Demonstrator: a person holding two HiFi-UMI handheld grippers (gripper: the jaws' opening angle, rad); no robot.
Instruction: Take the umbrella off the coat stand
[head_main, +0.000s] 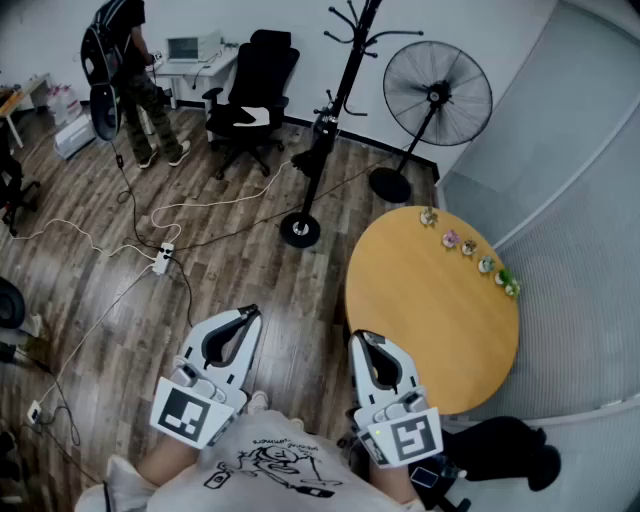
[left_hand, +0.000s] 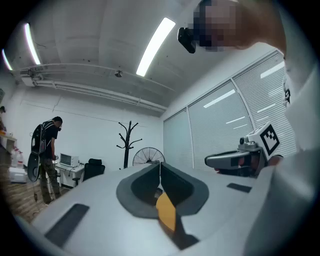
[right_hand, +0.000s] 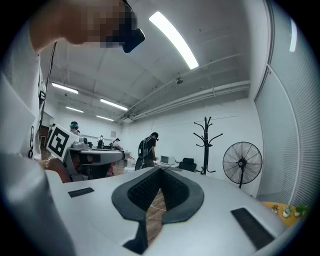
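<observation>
The black coat stand (head_main: 347, 75) rises from a round base on the wood floor, far ahead of me. A dark bundle, apparently the folded umbrella (head_main: 320, 135), hangs against its pole low down. Both grippers are held close to my body, well short of the stand. My left gripper (head_main: 250, 313) has its jaws together with nothing between them, and so has my right gripper (head_main: 360, 338). The stand also shows small and distant as the coat stand (left_hand: 129, 142) beyond the left gripper (left_hand: 160, 164), and as the coat stand (right_hand: 207, 145) beyond the right gripper (right_hand: 160, 170). The umbrella is too small to make out there.
A round wooden table (head_main: 430, 320) with small flower ornaments along its far rim stands just right of my right gripper. A pedestal fan (head_main: 437, 95) stands right of the coat stand, a black office chair (head_main: 252, 95) to its left. Cables and a power strip (head_main: 162, 262) cross the floor. A person (head_main: 130, 70) stands at the far left.
</observation>
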